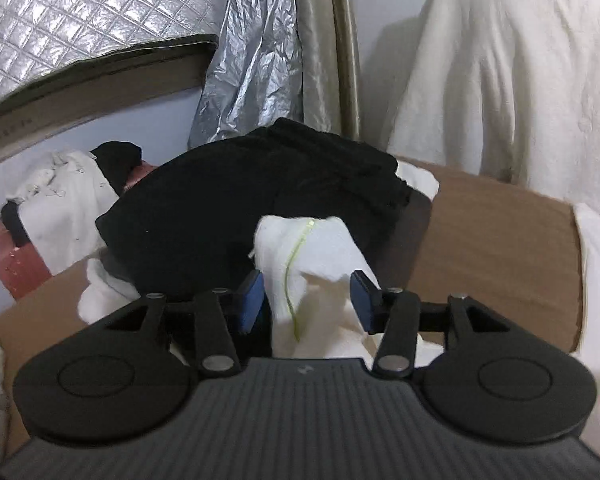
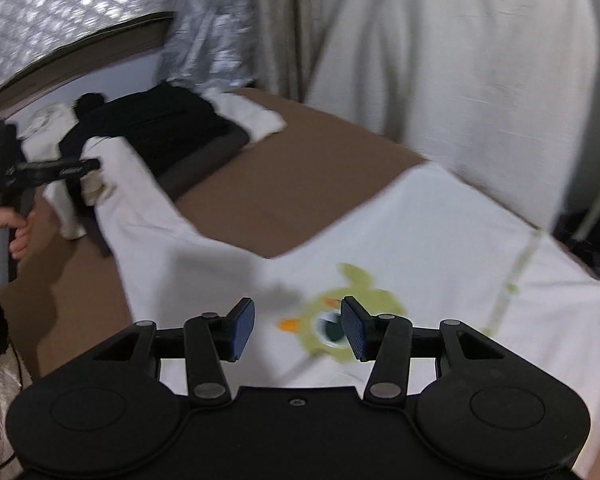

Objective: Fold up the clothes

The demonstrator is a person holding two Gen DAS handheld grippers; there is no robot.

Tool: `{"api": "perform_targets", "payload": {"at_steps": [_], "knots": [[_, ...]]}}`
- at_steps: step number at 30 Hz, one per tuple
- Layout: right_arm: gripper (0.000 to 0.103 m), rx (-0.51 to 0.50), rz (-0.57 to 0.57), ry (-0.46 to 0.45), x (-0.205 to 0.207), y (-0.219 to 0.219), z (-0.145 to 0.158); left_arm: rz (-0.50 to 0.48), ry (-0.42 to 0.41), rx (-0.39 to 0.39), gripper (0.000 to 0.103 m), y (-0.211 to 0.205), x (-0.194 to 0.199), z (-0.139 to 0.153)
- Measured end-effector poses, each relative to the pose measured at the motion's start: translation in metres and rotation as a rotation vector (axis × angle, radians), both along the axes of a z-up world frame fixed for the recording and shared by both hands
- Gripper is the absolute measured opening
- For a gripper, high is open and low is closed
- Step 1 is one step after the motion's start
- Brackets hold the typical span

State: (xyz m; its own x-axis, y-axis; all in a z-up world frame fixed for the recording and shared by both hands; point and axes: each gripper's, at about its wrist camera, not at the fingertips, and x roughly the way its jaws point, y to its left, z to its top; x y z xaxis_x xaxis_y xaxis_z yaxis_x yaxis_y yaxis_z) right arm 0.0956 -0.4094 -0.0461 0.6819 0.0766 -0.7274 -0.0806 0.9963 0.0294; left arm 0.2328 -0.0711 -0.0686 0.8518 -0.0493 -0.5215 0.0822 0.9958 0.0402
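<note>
White cotton T-shirt (image 2: 400,232) lay spread on the brown desk (image 2: 300,160), its sleeve (image 1: 312,264) bunched between the left tool's (image 1: 308,300) wide-apart pads, lower centre of frame. The right tool (image 2: 298,328) hovered wide, empty, over the green print (image 2: 356,300).

We count two grippers: left gripper (image 1: 306,300), right gripper (image 2: 298,330) | one white T-shirt (image 2: 400,240) with one green cartoon print (image 2: 352,312) | one black garment (image 1: 240,184) | one brown table (image 1: 496,240) | one person's hand (image 2: 0,236).
</note>
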Motion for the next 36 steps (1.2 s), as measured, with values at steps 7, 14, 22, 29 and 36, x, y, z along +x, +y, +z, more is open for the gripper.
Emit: {"api": "perform_targets", "payload": {"at_steps": [7,14,22,29,36], "knots": [[0.053,0.019,0.048,-0.019,0.018,0.030,-0.051,0.007,-0.009,-0.036,0.018,-0.001,0.016,-0.018],[0.053,0.066,-0.062,-0.014,0.010,0.006,-0.075,-0.094,-0.010,-0.244,0.008,0.006,0.003,-0.011],[0.054,0.136,-0.271,-0.013,-0.031,-0.050,-0.092,-0.632,0.048,-0.511,0.008,-0.082,-0.072,0.041],[0.054,0.363,-0.471,-0.011,-0.088,-0.067,-0.107,-1.025,0.262,-0.575,0.064,-0.208,-0.139,0.041],[0.054,0.321,-0.628,0.073,-0.138,-0.086,-0.151,-0.877,0.441,-0.305,0.066,-0.180,-0.111,-0.042]]}}
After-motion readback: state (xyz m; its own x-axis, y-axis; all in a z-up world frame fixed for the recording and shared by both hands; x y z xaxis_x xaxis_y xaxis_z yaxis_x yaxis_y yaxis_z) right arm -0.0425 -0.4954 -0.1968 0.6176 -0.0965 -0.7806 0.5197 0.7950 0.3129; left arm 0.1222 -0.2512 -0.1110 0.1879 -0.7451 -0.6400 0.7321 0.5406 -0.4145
